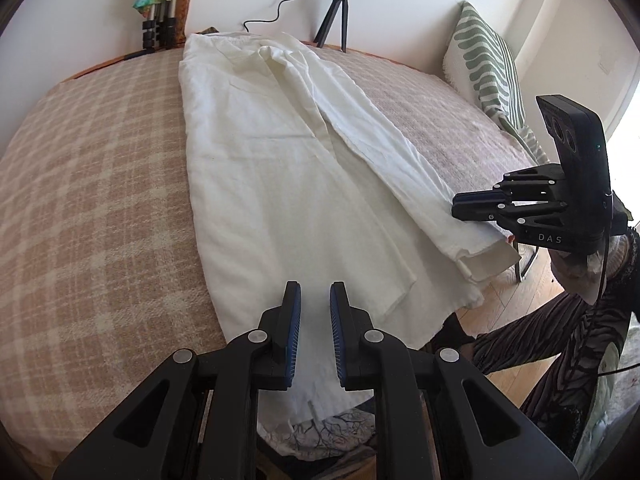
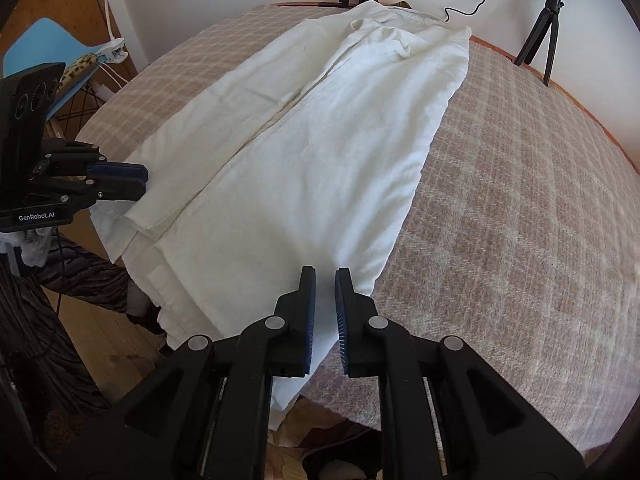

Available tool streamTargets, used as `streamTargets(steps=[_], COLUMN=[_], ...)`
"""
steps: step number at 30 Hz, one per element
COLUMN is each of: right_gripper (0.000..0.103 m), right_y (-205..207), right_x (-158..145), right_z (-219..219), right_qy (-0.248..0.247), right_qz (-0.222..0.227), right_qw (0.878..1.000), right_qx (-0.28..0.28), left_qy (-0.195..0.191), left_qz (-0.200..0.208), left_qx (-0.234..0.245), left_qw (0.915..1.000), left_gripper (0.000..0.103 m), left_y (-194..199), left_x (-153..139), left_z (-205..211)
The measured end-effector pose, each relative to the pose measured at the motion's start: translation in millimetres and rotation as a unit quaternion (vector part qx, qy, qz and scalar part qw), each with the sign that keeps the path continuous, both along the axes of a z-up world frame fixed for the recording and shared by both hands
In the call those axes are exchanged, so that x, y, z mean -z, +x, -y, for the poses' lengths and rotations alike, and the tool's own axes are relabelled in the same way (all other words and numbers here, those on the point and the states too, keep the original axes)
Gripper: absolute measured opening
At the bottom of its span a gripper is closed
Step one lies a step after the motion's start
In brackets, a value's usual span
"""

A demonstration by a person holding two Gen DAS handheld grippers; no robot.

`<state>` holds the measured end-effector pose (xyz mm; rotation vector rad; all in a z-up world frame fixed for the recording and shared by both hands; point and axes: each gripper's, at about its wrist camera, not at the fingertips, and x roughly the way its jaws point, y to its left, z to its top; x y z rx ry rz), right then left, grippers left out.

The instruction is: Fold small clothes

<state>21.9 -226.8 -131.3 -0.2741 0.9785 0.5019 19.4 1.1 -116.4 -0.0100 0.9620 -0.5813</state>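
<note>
Garment: white shirt-like garment (image 1: 280, 168) lies lengthwise down the middle of the bed, collar end toward the far wall, hem end hanging over the near edge.
Fold state: both long sides lie turned in over the middle, so the cloth forms a long, narrow strip; the overlapping panels meet along a seam-like line running its length.
Near corner: in the right wrist view the layered hem corner (image 2: 138, 220) sticks out past the bed edge, its layers slightly stepped.
Left gripper: left gripper (image 1: 314, 300) hovers over the hem end, jaws a little apart with nothing between the blue pads; seen from the right wrist view (image 2: 142, 182) its tips lie just beside the garment's edge, touching or not I cannot tell.
Right gripper: right gripper (image 2: 325, 284) hangs above the other hem edge, jaws slightly parted, no cloth pinched; the pads stand clear of the fabric.
Bed cover: pink and cream checked blanket (image 1: 100, 184) spreads under the garment.
Pillow: green-striped pillow (image 1: 486, 60) leans at the bed's side by the wall.
Beyond: tripod with ring light (image 1: 340, 12) stands behind the bed.
Person: patterned dark sleeve (image 1: 568, 328) shows behind the right gripper.
</note>
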Motion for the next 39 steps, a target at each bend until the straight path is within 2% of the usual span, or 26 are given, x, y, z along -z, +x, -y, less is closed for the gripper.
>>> streamTargets(steps=[3,7,9,11,12,13,14,17,25,29,34,35,36,37,39], right_gripper=[0.011,0.013,0.014,0.032,0.052,0.061,0.062,0.061,0.051,0.044,0.044,0.044,0.039,0.030,0.021], right_y=[-19,-34,-36,-33,-31,-28,-24,-10,-1,0,3,4,6,6,9], right_x=[-3,0,-5,-13,-17,-20,-21,-14,16,22,31,33,35,36,39], right_z=[4,12,22,37,46,54,61,74,71,64,56,56,56,57,62], right_qy=[-0.011,-0.017,0.005,0.054,0.082,0.107,0.129,0.184,0.236,0.257,0.285,0.290,0.294,0.300,0.315], right_qz=[0.016,-0.009,-0.020,-0.032,-0.036,-0.038,-0.045,-0.084,-0.170,-0.192,-0.219,-0.223,-0.226,-0.230,-0.242], right_qw=[1.000,1.000,1.000,0.998,0.995,0.993,0.989,0.977,0.955,0.946,0.932,0.929,0.927,0.924,0.916], right_qx=[-0.002,-0.014,-0.001,0.020,0.033,0.044,0.053,0.074,0.063,0.051,0.049,0.051,0.053,0.055,0.061], left_qy=[0.011,0.024,0.020,-0.001,-0.008,-0.020,-0.034,-0.070,-0.141,-0.154,-0.168,-0.168,-0.166,-0.166,-0.176], left_qz=[0.000,0.002,-0.008,-0.002,0.005,0.008,0.004,-0.046,-0.152,-0.157,-0.177,-0.181,-0.181,-0.186,-0.195], left_qx=[0.012,0.031,0.023,-0.006,-0.026,-0.043,-0.060,-0.086,-0.078,-0.076,-0.071,-0.069,-0.069,-0.065,-0.062], left_qw=[0.9999,0.9992,0.9995,1.0000,0.9996,0.9989,0.9976,0.9928,0.9752,0.9726,0.9672,0.9666,0.9668,0.9661,0.9628], left_gripper=[0.013,0.014,0.014,0.014,0.020,0.031,0.034,0.035,0.035,0.032,0.032,0.031,0.024,0.013,0.009], left_y=[-11,-19,-23,-28,-27,-23,-18,-1,9,6,3,1,-2,-4,-1], left_x=[0,-6,-10,-20,-25,-29,-30,-18,18,17,18,18,19,20,23], left_z=[0,-2,-10,-23,-31,-39,-48,-62,-60,-59,-60,-59,-59,-59,-57])
